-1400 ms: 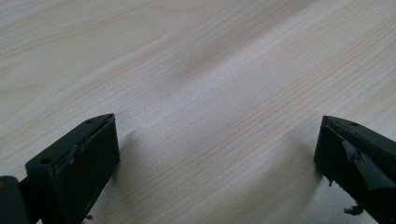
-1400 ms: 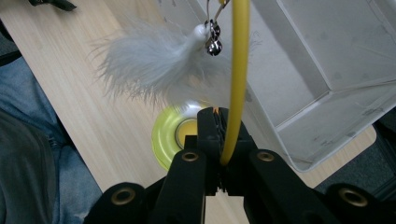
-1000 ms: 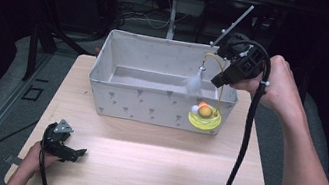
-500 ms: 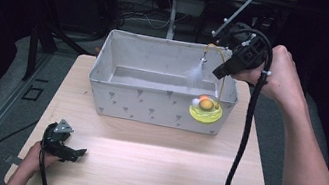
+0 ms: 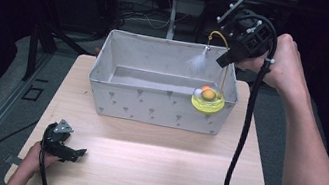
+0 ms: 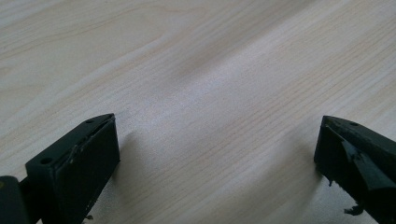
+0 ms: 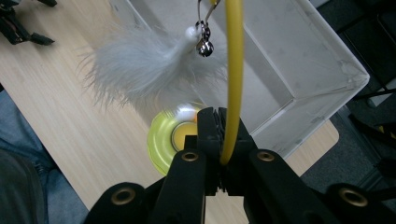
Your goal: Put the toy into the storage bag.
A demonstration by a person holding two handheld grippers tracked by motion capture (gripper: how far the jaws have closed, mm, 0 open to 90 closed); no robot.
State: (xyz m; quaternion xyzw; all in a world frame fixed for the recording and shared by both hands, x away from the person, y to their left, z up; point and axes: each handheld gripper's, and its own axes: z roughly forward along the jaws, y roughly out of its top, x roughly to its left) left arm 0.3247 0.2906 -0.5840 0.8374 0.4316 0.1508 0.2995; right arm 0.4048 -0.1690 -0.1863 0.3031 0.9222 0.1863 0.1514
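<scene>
Yellow and thin, the curved rod of a cat toy (image 7: pixel 232 79) is pinched between the closed jaws of the right gripper (image 5: pixel 225 60), which a hand holds in the air above the far right corner of the pale wooden table (image 5: pixel 154 172). From the rod's arched top hang a small metal bell (image 7: pixel 204 45) and a tuft of grey-white feathers (image 7: pixel 140 67), dangling over the open grey fabric box (image 5: pixel 117 89) that stands along the table's far edge. The toy's round yellow plastic base (image 5: pixel 207 103), with an orange ball (image 5: pixel 209 95) at its middle, hangs just over the box's near right corner. The left gripper (image 5: pixel 72 152) rests low at the table's near left corner, well apart from the box, with its jaws spread wide over bare wood and nothing between them.
</scene>
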